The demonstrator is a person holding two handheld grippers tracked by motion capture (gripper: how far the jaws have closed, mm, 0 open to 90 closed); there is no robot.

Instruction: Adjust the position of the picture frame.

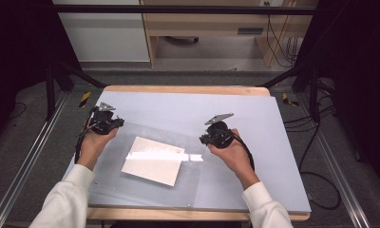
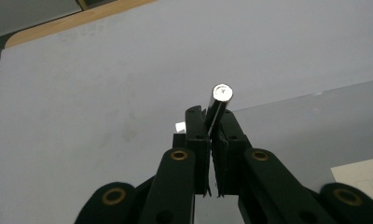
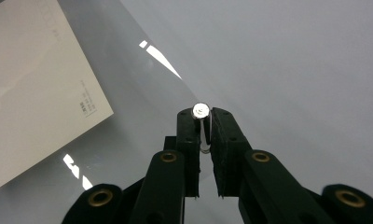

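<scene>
Two grippers over the desk (image 1: 254,123), each closed on a small metal pin. Left gripper (image 1: 104,119) sits near the far left corner of the clear plastic sheet (image 1: 145,161); in the left gripper view its jaws pinch a dark pin (image 2: 218,105) with a shiny round head, tilted slightly to one side, right at the sheet's corner. Right gripper (image 1: 215,134) is at the sheet's far right corner; in the right gripper view its jaws clamp a second pin (image 3: 201,112), upright, head just above the pads, on the sheet's edge.

Sheet lies over the near left part of the desk's grey mat, its near edge close to the desk's front edge, with small fasteners at the near corners. Under it, a cream paper (image 1: 152,160) rests askew, roughly mid-sheet, well apart from both pins. A glare streak runs across the sheet between the hands.

Open room: far half of the desk and the whole right side beyond the right hand (image 1: 233,154) are bare mat. Left hand (image 1: 94,145) is close to the desk's left edge.
</scene>
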